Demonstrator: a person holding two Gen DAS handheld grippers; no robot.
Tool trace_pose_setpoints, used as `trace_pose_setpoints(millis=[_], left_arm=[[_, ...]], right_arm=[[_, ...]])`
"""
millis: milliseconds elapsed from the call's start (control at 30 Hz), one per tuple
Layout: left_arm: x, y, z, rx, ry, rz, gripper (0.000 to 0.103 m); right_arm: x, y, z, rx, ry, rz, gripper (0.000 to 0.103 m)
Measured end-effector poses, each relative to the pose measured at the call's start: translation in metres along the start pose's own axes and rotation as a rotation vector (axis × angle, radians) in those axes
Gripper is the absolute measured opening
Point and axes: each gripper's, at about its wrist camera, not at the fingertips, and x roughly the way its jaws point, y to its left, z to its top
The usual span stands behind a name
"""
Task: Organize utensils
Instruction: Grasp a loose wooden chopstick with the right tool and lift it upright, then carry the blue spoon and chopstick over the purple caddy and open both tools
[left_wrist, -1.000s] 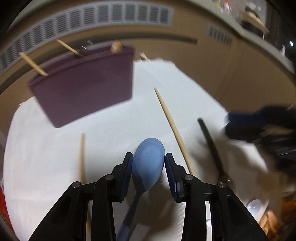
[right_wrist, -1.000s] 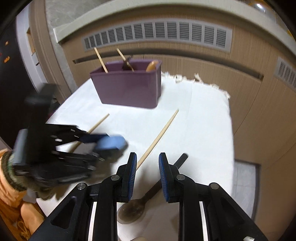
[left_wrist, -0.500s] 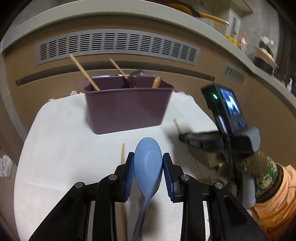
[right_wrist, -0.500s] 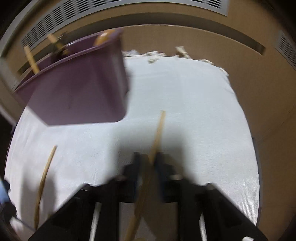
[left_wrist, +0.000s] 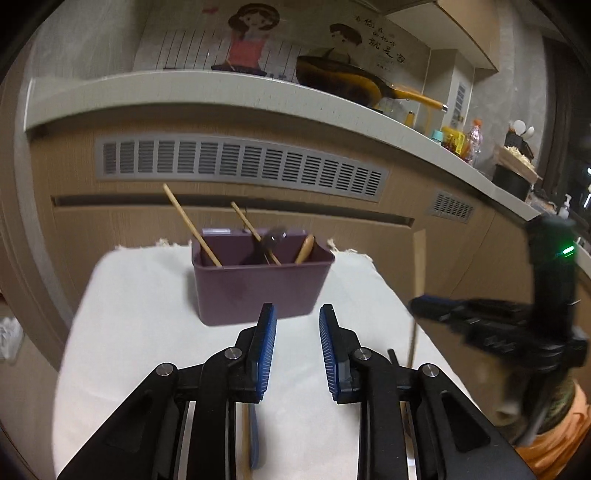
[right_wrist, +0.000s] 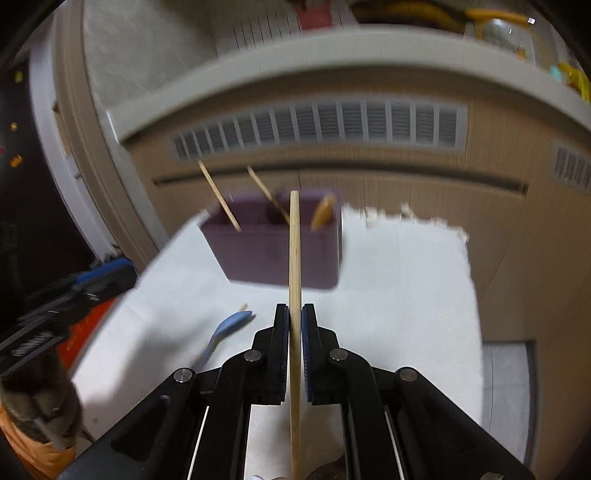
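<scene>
A purple bin (left_wrist: 258, 291) stands at the far side of the white cloth (left_wrist: 147, 314) with two chopsticks, a dark utensil and a wooden spoon in it. My left gripper (left_wrist: 296, 314) hangs above the cloth, its jaws closing with nothing between them. Below it the blue spoon (left_wrist: 253, 435) lies on the cloth beside a chopstick (left_wrist: 245, 439). My right gripper (right_wrist: 294, 314) is shut on a wooden chopstick (right_wrist: 294, 251), held upright off the cloth in front of the bin (right_wrist: 258, 254). The blue spoon (right_wrist: 229, 325) and left gripper (right_wrist: 118, 269) show at its left.
A dark spoon (left_wrist: 392, 357) lies on the cloth near the right gripper (left_wrist: 421, 302). A wooden cabinet front with a vent (left_wrist: 236, 168) rises just behind the bin. Above it runs a counter carrying a yellow pan (left_wrist: 343, 83). An orange sleeve (left_wrist: 554, 446) is at lower right.
The left gripper let go of the blue spoon, which now lies on the cloth, and rose. The right gripper shut on a chopstick and lifted it upright off the cloth.
</scene>
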Motion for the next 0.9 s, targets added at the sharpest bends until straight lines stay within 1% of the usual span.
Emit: trace_pose_setpoints(millis=[67,100,133,200,267,300,333,367,433,500,567,600,633,667,700,800,900], left_arm=[[0.012,-0.003,0.000,0.039,0.055,-0.018,0.027],[0.021,-0.005,-0.003,0.068,0.094,-0.022,0.032],[0.038,-0.008,-0.008,0.112,0.145,-0.002,0.040],[0.062,-0.012,-0.018,0.183,0.209,0.039,0.046],[0.093,-0.012,-0.032,0.254,0.287,0.089,0.046],[0.104,-0.011,-0.038,0.267,0.313,0.111,0.046],[0.119,-0.005,-0.043,0.263,0.351,0.135,0.046],[0.126,-0.002,-0.045,0.249,0.370,0.144,0.046],[0.145,0.012,-0.050,0.185,0.421,0.156,0.046],[0.157,0.023,-0.051,0.121,0.445,0.159,0.046],[0.164,0.031,-0.051,0.070,0.446,0.169,0.046],[0.165,0.033,-0.050,0.057,0.440,0.171,0.043],[0.165,0.033,-0.049,0.059,0.427,0.175,0.026],[0.165,0.031,-0.049,0.067,0.423,0.175,0.016],[0.163,0.030,-0.047,0.070,0.416,0.172,0.011],[0.137,0.022,-0.041,0.068,0.329,0.148,0.011],[0.098,0.011,-0.030,0.058,0.243,0.100,0.011]], right_arm=[[-0.011,-0.001,0.006,0.010,-0.026,0.012,0.007],[-0.013,-0.002,0.007,0.013,-0.029,0.016,0.007],[-0.014,-0.004,0.008,0.018,-0.033,0.016,0.007],[-0.010,-0.006,0.006,0.026,-0.024,0.018,0.007],[-0.007,-0.008,0.003,0.035,-0.020,0.026,0.007],[-0.008,-0.009,0.003,0.035,-0.023,0.026,0.007],[-0.008,-0.011,0.001,0.036,-0.023,0.032,0.007],[-0.007,-0.011,0.002,0.034,-0.023,0.039,0.007],[-0.008,-0.010,0.002,0.023,-0.024,0.038,0.007],[-0.007,-0.009,0.002,0.014,-0.023,0.042,0.007],[-0.007,-0.008,0.003,0.012,-0.023,0.045,0.007],[-0.007,-0.008,0.003,0.011,-0.023,0.046,0.007],[-0.007,-0.007,0.003,0.008,-0.023,0.046,0.007],[-0.006,-0.007,0.003,0.006,-0.023,0.045,0.007],[-0.007,-0.007,0.002,0.004,-0.023,0.045,0.007],[-0.011,-0.006,0.002,-0.004,-0.026,0.049,0.007],[-0.017,-0.003,0.002,-0.016,-0.038,0.051,0.007]])
